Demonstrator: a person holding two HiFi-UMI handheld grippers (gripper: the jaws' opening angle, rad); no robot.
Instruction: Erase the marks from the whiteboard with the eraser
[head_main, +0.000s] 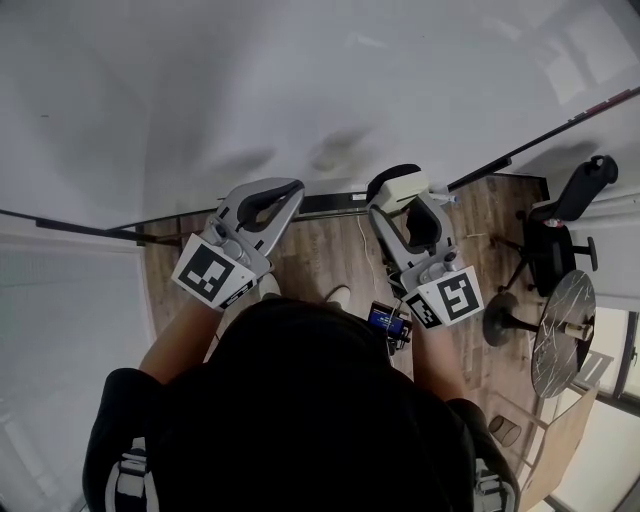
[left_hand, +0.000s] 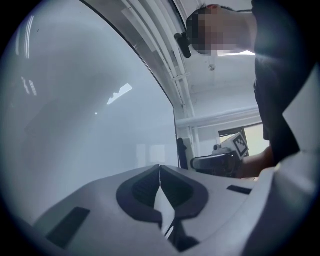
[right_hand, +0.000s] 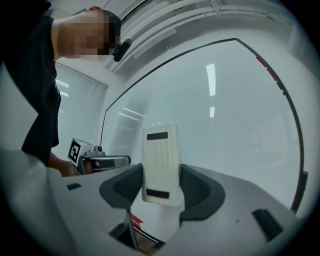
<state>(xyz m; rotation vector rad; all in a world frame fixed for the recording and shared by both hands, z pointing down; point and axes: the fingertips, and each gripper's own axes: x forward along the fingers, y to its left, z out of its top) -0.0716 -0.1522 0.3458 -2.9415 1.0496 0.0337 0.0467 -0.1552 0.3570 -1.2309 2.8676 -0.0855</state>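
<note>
The whiteboard (head_main: 300, 90) fills the upper part of the head view, and I see no marks on it. My right gripper (head_main: 400, 190) is shut on the white eraser (head_main: 402, 186), held close to the board's lower edge. In the right gripper view the eraser (right_hand: 160, 165) stands upright between the jaws, with the board (right_hand: 235, 125) behind it. My left gripper (head_main: 285, 190) is shut with nothing in it, also near the board's lower edge. Its dark pads (left_hand: 145, 192) meet in the left gripper view, facing the board (left_hand: 85, 115).
A black frame edge (head_main: 550, 125) runs along the board's lower side. A wooden floor (head_main: 320, 250) lies below. A black office chair (head_main: 560, 225) and a round table (head_main: 563, 320) stand at the right. A small device (head_main: 388, 320) hangs at the person's front.
</note>
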